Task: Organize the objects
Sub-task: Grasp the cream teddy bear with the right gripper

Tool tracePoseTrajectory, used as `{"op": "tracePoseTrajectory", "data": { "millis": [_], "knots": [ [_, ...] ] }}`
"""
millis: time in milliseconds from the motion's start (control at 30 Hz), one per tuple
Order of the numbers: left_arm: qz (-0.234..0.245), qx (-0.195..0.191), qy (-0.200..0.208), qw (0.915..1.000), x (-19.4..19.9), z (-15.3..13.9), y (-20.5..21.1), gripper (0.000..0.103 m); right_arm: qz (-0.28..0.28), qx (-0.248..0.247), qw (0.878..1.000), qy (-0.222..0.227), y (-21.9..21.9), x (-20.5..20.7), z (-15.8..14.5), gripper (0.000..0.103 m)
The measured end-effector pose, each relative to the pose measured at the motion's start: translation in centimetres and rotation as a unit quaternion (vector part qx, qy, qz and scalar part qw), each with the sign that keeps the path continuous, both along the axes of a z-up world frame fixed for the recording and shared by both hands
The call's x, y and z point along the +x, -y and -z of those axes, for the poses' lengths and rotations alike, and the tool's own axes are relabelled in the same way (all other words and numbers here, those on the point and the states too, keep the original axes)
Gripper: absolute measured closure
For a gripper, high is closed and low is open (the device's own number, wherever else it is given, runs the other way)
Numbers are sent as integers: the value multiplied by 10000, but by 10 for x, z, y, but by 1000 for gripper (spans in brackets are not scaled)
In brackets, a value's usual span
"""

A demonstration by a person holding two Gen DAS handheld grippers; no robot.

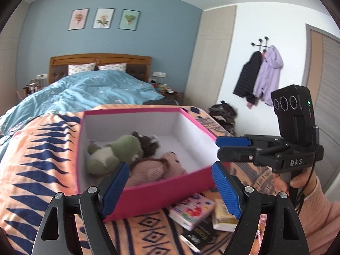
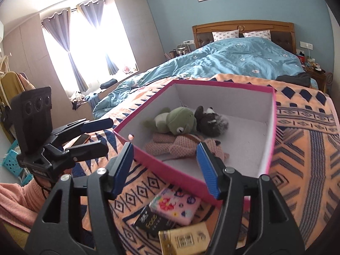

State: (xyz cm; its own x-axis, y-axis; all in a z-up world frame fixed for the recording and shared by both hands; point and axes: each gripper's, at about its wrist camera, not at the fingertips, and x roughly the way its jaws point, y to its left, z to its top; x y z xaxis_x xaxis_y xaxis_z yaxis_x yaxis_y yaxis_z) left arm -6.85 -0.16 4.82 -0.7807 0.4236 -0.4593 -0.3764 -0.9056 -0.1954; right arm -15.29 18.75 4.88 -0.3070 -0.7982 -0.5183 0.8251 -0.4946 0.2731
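Note:
A pink box (image 1: 148,199) with a white inside stands on the orange patterned blanket (image 1: 42,170). It holds a green frog plush (image 1: 114,153), a dark raccoon plush (image 1: 148,143) and a pink knitted plush (image 1: 153,167). In front of it lie a pink tissue pack (image 1: 192,210), a yellow pack (image 1: 223,214) and a black pack (image 1: 199,233). My left gripper (image 1: 170,189) is open and empty before the box's near wall. My right gripper (image 2: 165,167) is open and empty over the box's near corner (image 2: 180,174); it also shows in the left wrist view (image 1: 220,146).
A bed with a blue duvet (image 1: 89,91) lies behind the box. Coats (image 1: 259,76) hang on the right wall. A phone (image 2: 81,139) lies on the blanket to the left. A blue crate (image 2: 12,159) stands on the floor. Curtains (image 2: 70,48) frame a window.

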Motion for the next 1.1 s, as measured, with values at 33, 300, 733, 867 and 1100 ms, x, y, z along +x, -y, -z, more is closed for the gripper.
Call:
{"op": "tracePoseTrajectory", "data": {
  "millis": [33, 300, 733, 867, 1100],
  "knots": [
    [115, -12, 38, 9999, 4, 3, -6, 21, 73, 32, 10000, 23, -7, 3, 4, 39],
    [836, -313, 461, 9949, 24, 37, -59, 21, 588, 372, 9966, 433, -54, 20, 37, 39],
    [1577, -92, 997, 9824, 18, 62, -109, 21, 1597, 674, 9745, 1421, -109, -8, 83, 39],
    [1698, -145, 1138, 9788, 14, 67, -123, 21, 1464, 778, 9707, 1742, -103, -17, 100, 39],
    [1825, -11, 1285, 9748, 11, 71, -124, 21, 1288, 449, 9750, 1755, -116, -10, 96, 66]
  ]
}}
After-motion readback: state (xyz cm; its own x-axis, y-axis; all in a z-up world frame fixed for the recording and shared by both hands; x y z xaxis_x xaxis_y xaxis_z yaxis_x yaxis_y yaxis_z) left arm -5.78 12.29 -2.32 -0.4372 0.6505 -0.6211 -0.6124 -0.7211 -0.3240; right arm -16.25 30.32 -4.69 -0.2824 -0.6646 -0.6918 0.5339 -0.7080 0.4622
